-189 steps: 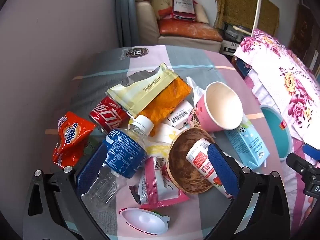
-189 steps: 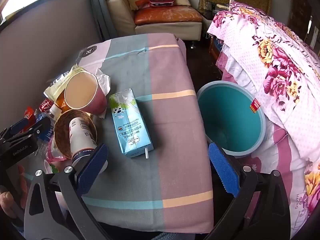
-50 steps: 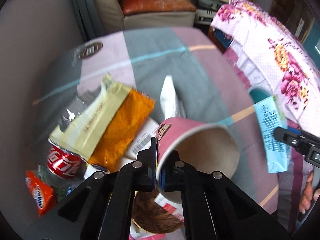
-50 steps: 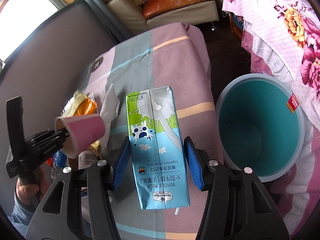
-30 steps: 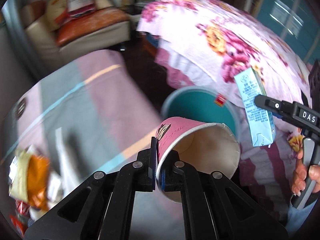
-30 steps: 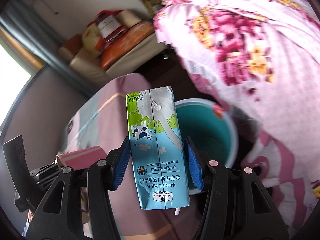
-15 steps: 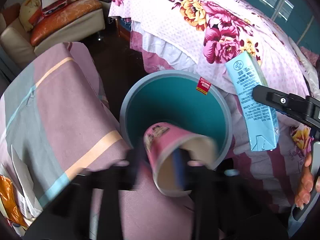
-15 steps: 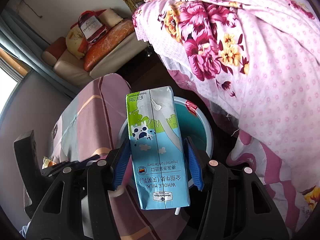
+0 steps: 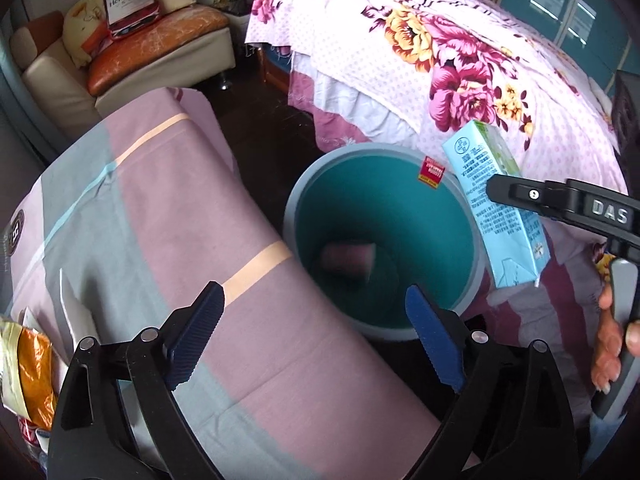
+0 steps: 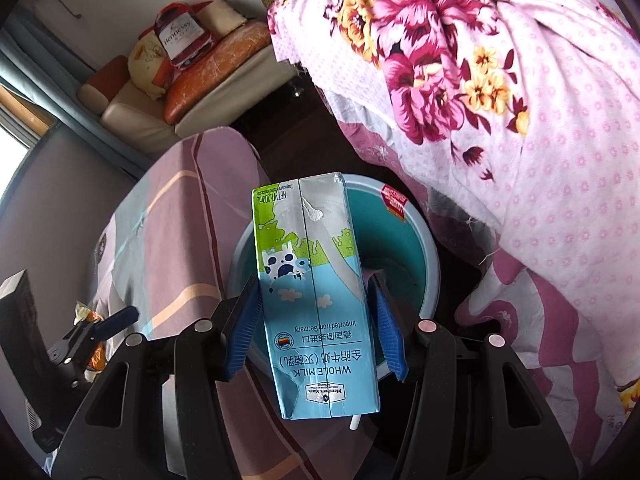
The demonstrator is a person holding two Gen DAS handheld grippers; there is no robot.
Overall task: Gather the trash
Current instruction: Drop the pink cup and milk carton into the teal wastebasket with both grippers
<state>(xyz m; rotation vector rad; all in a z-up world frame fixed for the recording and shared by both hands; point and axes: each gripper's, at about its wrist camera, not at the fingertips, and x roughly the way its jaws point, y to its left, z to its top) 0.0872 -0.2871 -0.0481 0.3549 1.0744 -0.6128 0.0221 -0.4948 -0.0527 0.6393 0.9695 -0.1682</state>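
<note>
Pink paper cup (image 9: pixel 347 261) lies on its side inside the teal plastic bin (image 9: pixel 464 248) at frame centre; left gripper (image 9: pixel 316 338) fingers opening, empty; right gripper (image 10: pixel 316 326) pinches a blue milk carton (image 10: pixel 316 312) above it.

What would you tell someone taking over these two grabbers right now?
Left gripper: jaws opening, nothing between them, above the bin.
Right gripper: shut on the milk carton, held over the bin.
Done: the pink cup lies on its side at the bin's bottom.
Left: drop the carton in, then collect the wrappers at the table's near edge, and any trash beyond view.
</note>
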